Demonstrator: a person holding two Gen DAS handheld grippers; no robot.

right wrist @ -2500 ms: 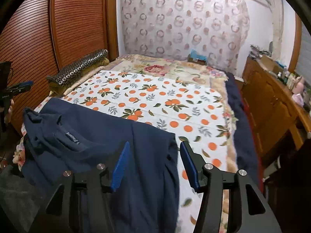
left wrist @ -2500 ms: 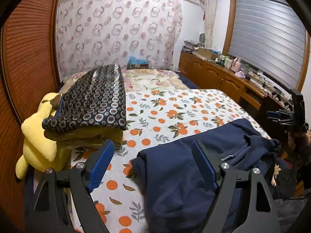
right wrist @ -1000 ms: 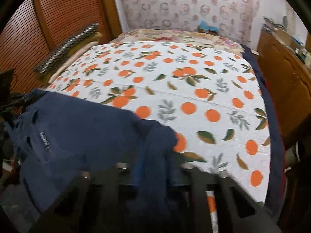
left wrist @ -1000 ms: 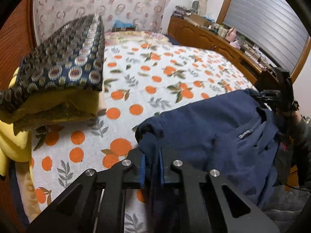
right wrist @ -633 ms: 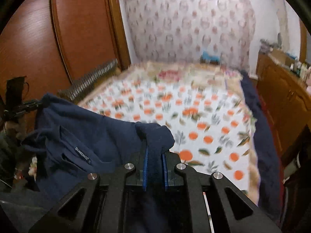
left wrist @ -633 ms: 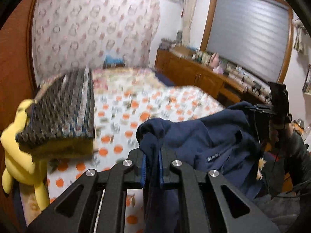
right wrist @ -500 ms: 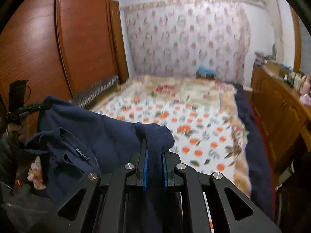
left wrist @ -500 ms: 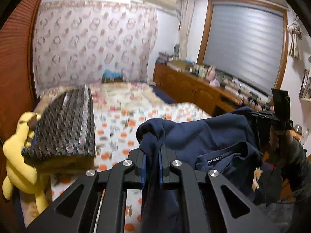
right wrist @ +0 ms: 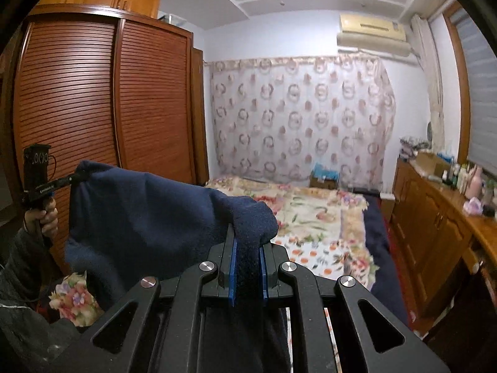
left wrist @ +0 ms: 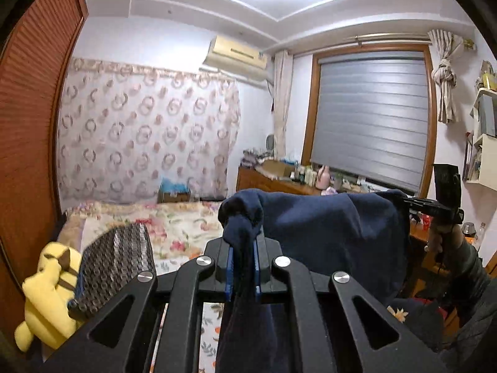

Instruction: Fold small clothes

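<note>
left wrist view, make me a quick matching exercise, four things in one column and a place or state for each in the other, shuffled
Things:
1. navy garment
2. yellow plush toy
3. air conditioner
4. grey window blind

Places or states:
A. mounted high on the wall near the ceiling
B. pulled down over the window
C. pinched between the blue pads of the left hand-held gripper
D. at the left edge of the bed, beside the folded patterned quilt

Pairs: 1-C, 2-D, 3-A, 4-B

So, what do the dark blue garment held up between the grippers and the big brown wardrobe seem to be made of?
Dark blue garment: probably fleece or thick knit; matte, fuzzy surface, soft rounded folds.
Brown wardrobe: apparently varnished wood; reddish sheen, slatted doors.
</note>
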